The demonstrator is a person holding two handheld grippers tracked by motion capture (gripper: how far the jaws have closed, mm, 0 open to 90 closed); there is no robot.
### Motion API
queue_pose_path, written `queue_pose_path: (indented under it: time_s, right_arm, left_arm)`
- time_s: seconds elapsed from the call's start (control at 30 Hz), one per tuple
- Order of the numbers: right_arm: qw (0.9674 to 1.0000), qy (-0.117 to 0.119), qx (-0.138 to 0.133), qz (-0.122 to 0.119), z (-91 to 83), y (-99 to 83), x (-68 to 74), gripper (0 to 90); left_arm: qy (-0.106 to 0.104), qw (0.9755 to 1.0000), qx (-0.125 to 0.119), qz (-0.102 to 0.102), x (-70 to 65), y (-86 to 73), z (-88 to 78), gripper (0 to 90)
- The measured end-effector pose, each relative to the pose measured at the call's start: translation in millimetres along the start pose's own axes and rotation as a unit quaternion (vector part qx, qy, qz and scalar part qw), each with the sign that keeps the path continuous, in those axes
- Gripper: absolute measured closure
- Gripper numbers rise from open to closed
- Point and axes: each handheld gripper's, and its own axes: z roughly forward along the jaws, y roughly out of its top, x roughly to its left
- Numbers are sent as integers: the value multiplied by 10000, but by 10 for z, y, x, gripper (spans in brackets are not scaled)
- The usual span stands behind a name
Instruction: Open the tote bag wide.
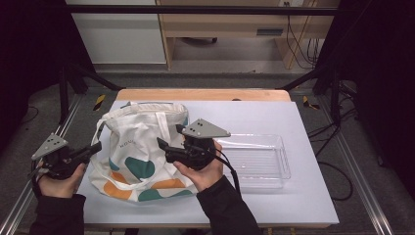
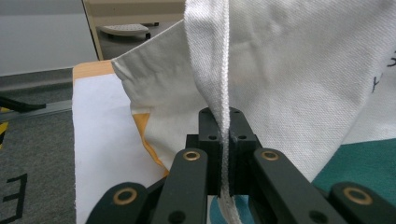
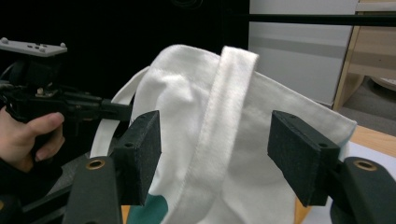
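Canvas tote bag, off-white with teal and orange patches, stands on the left part of the pale table. Small dark print on its front is too fine to read in the high view; the left gripper view cuts it off at the frame edge. Left gripper is clamped on a strap at the bag's left edge. Right gripper has its jaws spread, a strap between them, apparently untouched. Clear tray lies to the right.
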Motion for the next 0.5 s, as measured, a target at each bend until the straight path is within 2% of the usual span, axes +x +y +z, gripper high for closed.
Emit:
queue_pose_path:
  time_s: [0.1, 0.23, 0.27, 0.37, 0.43, 0.47, 0.5]
  right_arm:
    - [10000, 20, -27, 7, 36, 21, 26, 351]
    - [9999, -80, 103, -8, 110, 13, 19, 383]
    - [9997, -102, 220, 33, 147, -9, -2, 426]
    - [9994, -134, 301, 47, 167, -34, -15, 481]
    - [9989, -77, 461, 104, 188, -63, -26, 590]
    - [9989, -77, 461, 104, 188, -63, -26, 590]
    - [9986, -70, 515, 78, 190, -71, -25, 647]
  left_arm:
    - [-13, 10000, 11, 4, -5, -7, 4, 867]
    - [-30, 10000, 2, 12, -17, -8, -4, 867]
    - [-27, 10000, 2, 20, -18, -8, -10, 867]
    - [-25, 10000, 4, 9, -12, -8, -14, 867]
    - [-33, 10000, 3, -10, -8, -8, -16, 866]
    - [-33, 10000, 3, -10, -8, -8, -16, 866]
    - [-38, 10000, 1, -12, -8, -7, -17, 866]
